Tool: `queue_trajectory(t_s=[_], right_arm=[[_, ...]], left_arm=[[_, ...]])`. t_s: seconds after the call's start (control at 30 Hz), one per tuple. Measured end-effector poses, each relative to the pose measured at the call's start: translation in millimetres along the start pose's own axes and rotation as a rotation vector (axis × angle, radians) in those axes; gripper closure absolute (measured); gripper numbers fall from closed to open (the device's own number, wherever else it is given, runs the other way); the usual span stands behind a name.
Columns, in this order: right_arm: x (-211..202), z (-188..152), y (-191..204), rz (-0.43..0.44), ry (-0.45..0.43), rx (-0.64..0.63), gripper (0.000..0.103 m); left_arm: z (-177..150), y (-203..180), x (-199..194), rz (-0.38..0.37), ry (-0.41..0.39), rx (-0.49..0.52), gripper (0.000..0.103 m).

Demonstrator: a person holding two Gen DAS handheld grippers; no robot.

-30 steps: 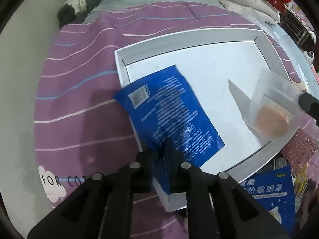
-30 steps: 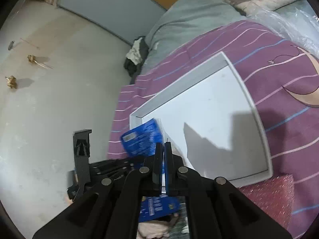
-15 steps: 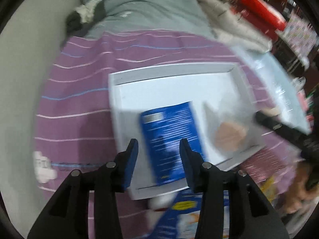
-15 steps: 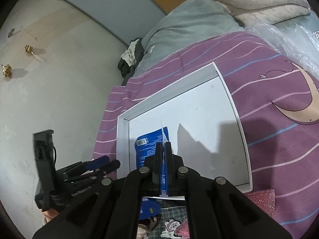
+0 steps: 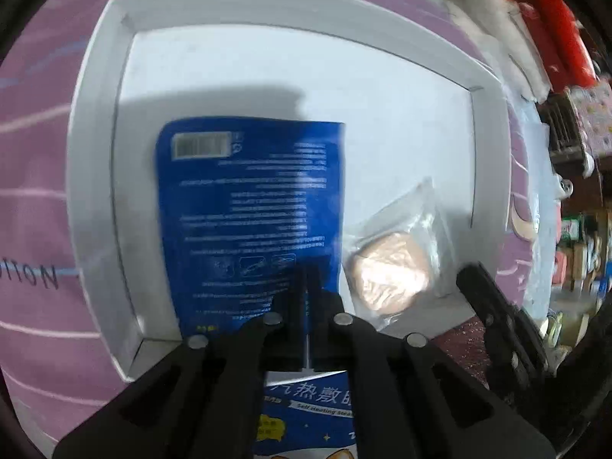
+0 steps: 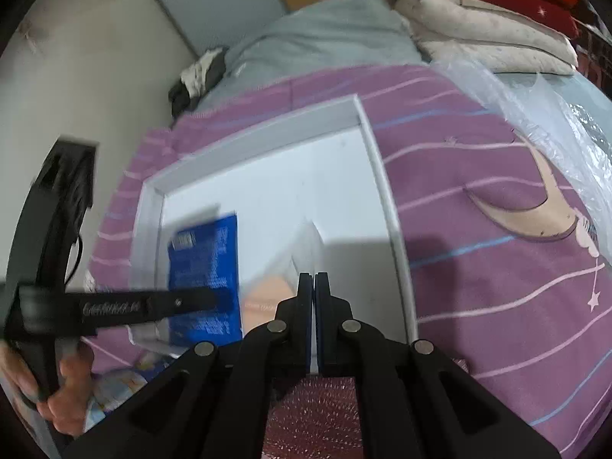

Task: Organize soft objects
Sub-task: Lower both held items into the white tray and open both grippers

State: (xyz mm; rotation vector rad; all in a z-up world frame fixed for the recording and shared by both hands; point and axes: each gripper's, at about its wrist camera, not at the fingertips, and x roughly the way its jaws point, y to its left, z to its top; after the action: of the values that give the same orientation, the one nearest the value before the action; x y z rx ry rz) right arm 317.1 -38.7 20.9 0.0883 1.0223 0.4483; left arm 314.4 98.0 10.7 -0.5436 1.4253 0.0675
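Nearest us, the left gripper (image 5: 306, 279) has just snapped its jaws together over the near edge of the blue packet (image 5: 248, 210), with nothing caught between them. The right gripper (image 6: 313, 287) is clamped tight on the clear pouch (image 5: 394, 260) holding a peach pad. Both lie in the white tray (image 5: 91, 191), packet left, pouch right. Beyond spreads the purple striped blanket (image 6: 478, 176).

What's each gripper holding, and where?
Right gripper pinches the clear puff pouch at its edge; left gripper just closed over the blue packet, apparently empty.
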Motion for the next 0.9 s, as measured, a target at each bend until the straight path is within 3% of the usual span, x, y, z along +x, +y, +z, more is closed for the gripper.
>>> queue_trajectory(t_s=[0.07,0.17,0.27,0.53,0.67,0.9], right_arm=[[3,-3,2,0.003,0.012,-0.019,0.103],[5,-4,5,0.022,0.027,-0.032,0.103],[5,-4,5,0.040,0.032,-0.030,0.103],[5,-5,15,0.115,0.048,-0.004,0.103],[-19,0,16,0.141,-0.027,0.018,0.103],[-41,19,45,0.216,-0.060,-0.013,0.103]], left_arm=[[1,6,-1,0.002,0.015,-0.026,0.102],[-1,12,-5,0.108,0.007,-0.014,0.102],[-6,15,-8,0.150,0.004,-0.005,0.102],[-19,23,-21,0.057,-0.095,0.032,0.102],[-30,25,-43,0.065,-0.164,0.043,0.102],[-40,34,-75,0.054,-0.253,0.036,0.102]])
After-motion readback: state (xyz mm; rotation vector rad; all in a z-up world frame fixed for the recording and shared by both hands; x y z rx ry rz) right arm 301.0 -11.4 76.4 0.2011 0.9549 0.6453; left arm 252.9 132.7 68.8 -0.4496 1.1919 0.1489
